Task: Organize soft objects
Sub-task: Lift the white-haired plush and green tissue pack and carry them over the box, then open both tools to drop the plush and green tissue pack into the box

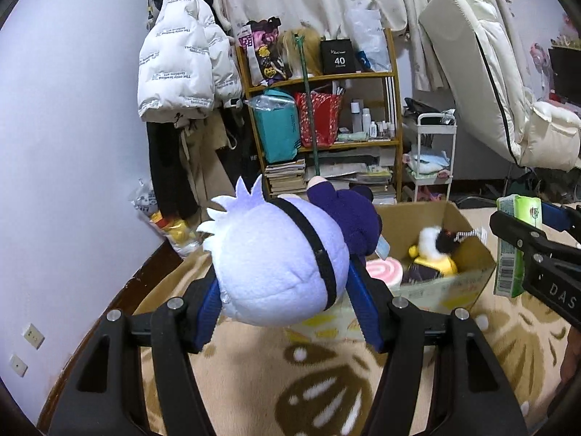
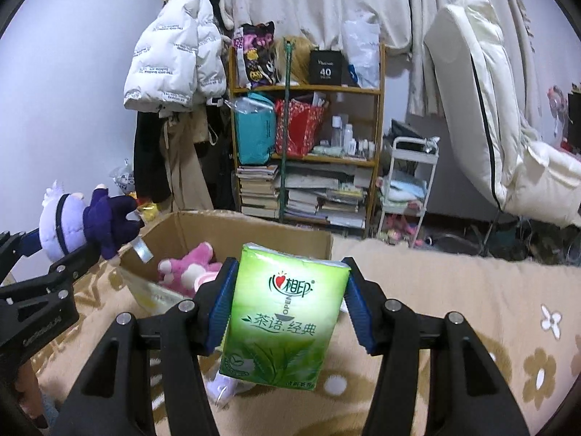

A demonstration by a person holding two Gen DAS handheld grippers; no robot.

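I see the cardboard box (image 1: 468, 254) on the patterned blanket (image 2: 454, 319) — toys already inside. My left gripper (image 1: 287, 312) clamps the white-haired plush doll (image 1: 276, 265) above the box; my right gripper (image 2: 287, 312) squeezes a green tissue pack (image 2: 287, 319) beside it.

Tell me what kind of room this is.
Most likely a lived-in bedroom or small flat: a puffer jacket hangs on the wall, a wooden shelf is crammed with books and bottles, and a patterned carpet covers the floor.
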